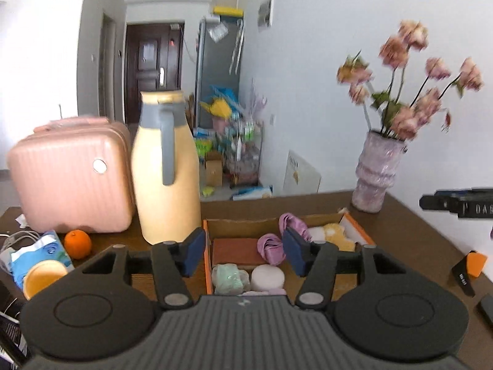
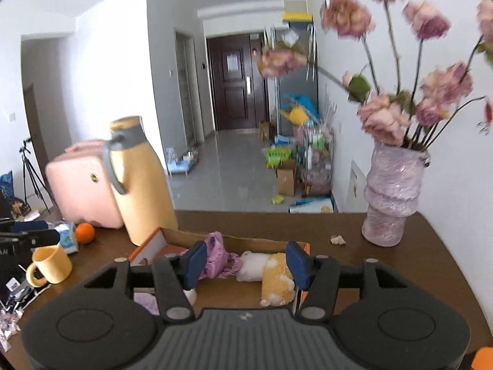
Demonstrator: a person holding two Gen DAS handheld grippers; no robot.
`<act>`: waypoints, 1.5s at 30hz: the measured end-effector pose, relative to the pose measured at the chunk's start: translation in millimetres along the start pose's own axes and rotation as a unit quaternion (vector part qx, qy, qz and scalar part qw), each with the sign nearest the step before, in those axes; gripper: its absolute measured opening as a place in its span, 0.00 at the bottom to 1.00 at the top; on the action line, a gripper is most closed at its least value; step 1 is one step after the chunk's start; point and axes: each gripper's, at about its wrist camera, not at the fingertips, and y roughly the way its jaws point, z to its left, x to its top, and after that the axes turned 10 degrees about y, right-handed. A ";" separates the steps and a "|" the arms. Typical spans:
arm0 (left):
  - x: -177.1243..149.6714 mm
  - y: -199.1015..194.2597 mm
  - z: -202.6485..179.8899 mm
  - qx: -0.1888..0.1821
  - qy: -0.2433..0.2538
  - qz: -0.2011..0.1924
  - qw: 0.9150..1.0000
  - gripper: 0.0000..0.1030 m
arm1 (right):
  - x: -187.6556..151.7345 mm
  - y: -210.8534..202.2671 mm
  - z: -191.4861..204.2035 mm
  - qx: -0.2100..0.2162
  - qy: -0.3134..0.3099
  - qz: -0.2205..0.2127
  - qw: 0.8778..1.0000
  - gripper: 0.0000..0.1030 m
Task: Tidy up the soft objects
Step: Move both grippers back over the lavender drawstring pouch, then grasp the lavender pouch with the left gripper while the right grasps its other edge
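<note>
One cardboard box (image 1: 234,225) with an orange rim sits low in the centre of both views on the brown table (image 1: 409,234). In the left wrist view it holds one purple cloth (image 1: 271,248), one green-and-pink soft lump (image 1: 229,279), one round pale pink pad (image 1: 267,277) and one yellow-and-white plush toy (image 1: 336,236). The right wrist view shows the plush toy lying at the box's right end, with the purple cloth just left of it.

The left gripper (image 1: 243,254) stands with jaws apart, nothing between the blue pads. The right gripper (image 2: 245,265) is likewise parted and empty, above the box.

Elsewhere: one pink suitcase (image 1: 71,182) at left, one yellow jug (image 1: 166,169) with a grey handle beside it, one orange (image 1: 77,243), one yellow mug (image 2: 50,265), and one lilac vase (image 1: 377,172) of pink flowers at right.

Writing: white letters "DA" on a black device (image 1: 462,205) at the right edge of the left wrist view; other labels are too blurred to read.
</note>
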 end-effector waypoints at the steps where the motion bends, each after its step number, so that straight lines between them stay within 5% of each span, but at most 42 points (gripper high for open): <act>1: -3.2 -11.9 -1.5 0.002 -0.003 -0.010 1.000 0.60 | -8.7 -14.3 1.8 0.002 -0.002 -0.013 1.000 0.57; 8: -81.5 -101.2 -38.3 0.015 0.014 -0.081 0.997 0.66 | -115.5 -102.4 17.9 0.017 -0.030 -0.079 0.996 0.62; 15: -175.3 -177.6 -88.2 0.004 0.041 -0.122 0.992 0.68 | -222.6 -167.2 34.9 0.042 -0.031 -0.088 0.995 0.65; 24: -247.8 -211.4 -98.5 -0.019 0.016 -0.065 0.998 0.68 | -299.5 -202.5 54.2 0.066 -0.029 -0.041 0.997 0.66; 33: -248.8 -174.0 -54.5 0.000 -0.028 -0.041 0.999 0.66 | -292.0 -156.5 65.8 0.085 0.008 -0.003 0.996 0.66; 40: -231.1 -77.8 4.2 -0.007 -0.064 0.001 0.998 0.64 | -276.8 -69.7 84.3 0.112 0.035 0.043 0.992 0.66; 45: -225.1 -21.3 26.1 -0.040 -0.102 0.040 0.993 0.51 | -270.5 -5.7 88.8 0.139 0.082 0.078 0.984 0.57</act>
